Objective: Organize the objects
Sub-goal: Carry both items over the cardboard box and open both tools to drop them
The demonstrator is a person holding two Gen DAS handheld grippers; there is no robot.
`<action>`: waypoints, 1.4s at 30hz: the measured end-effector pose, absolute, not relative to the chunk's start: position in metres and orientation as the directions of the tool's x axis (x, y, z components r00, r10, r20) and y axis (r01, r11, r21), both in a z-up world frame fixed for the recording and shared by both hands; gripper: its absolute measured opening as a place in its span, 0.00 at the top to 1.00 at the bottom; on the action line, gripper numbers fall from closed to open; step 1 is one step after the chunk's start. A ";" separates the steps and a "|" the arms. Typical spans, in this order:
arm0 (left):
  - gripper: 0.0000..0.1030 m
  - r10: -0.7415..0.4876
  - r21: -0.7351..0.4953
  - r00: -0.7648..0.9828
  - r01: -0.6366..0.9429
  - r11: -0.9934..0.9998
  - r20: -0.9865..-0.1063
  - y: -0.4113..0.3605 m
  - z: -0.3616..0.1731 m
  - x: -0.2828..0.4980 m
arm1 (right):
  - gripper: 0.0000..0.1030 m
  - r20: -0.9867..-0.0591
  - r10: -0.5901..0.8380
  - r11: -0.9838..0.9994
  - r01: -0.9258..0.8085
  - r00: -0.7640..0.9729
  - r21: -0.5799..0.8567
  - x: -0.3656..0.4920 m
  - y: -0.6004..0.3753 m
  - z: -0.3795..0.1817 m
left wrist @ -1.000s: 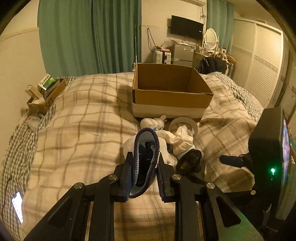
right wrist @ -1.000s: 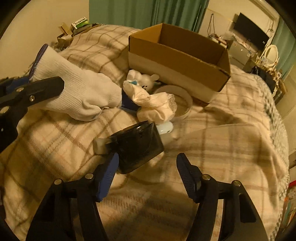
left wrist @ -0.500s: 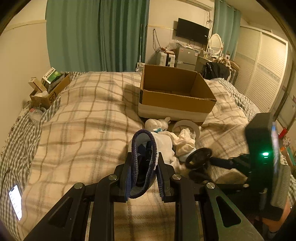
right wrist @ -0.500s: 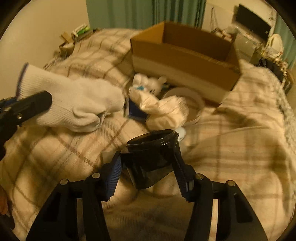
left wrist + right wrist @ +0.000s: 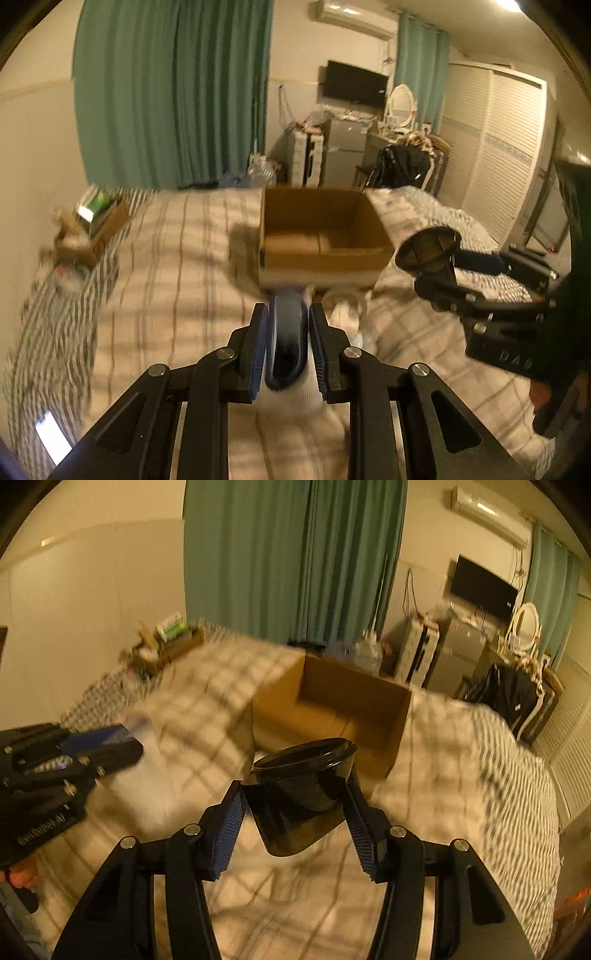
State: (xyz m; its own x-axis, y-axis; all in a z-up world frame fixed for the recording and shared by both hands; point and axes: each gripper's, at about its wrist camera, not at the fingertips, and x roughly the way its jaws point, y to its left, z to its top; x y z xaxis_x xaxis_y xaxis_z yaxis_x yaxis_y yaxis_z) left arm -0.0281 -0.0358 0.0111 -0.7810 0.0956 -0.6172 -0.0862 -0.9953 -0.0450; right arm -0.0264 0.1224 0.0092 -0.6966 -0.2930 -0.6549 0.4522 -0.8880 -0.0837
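My left gripper (image 5: 287, 325) is shut on a white glove with a blue cuff (image 5: 286, 343) and holds it above the bed, short of the open cardboard box (image 5: 321, 236). My right gripper (image 5: 295, 797) is shut on a dark translucent cup (image 5: 301, 794), raised above the blanket near the box (image 5: 332, 716). The cup also shows at the right of the left wrist view (image 5: 430, 249). The glove hangs blurred at the left of the right wrist view (image 5: 144, 775). The box looks empty inside.
The checked blanket (image 5: 166, 295) covers the bed. A small carton with clutter (image 5: 92, 229) sits at the bed's far left edge. White items (image 5: 347, 314) lie blurred in front of the box. A phone (image 5: 51, 439) glows at lower left. Cabinets and wardrobe stand behind.
Both grippers have risen and moved toward the box. The right gripper closed on the dark cup and lifted it off the blanket. The left still holds the glove.
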 end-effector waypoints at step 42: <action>0.04 0.106 -0.014 -0.764 -0.126 -0.992 -0.636 -0.030 0.029 -0.150 | 0.12 -0.507 -0.299 -0.931 0.365 -0.808 -0.032 -0.112 0.179 0.086</action>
State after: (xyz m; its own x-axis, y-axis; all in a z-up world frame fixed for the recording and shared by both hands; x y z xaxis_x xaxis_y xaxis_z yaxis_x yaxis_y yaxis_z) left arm -0.1496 -0.0297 0.0288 -0.7640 0.1062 -0.6364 -0.1264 -0.9919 -0.0138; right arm -0.1118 0.1786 0.0863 -0.8082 -0.2990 -0.5074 0.3646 -0.9306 -0.0323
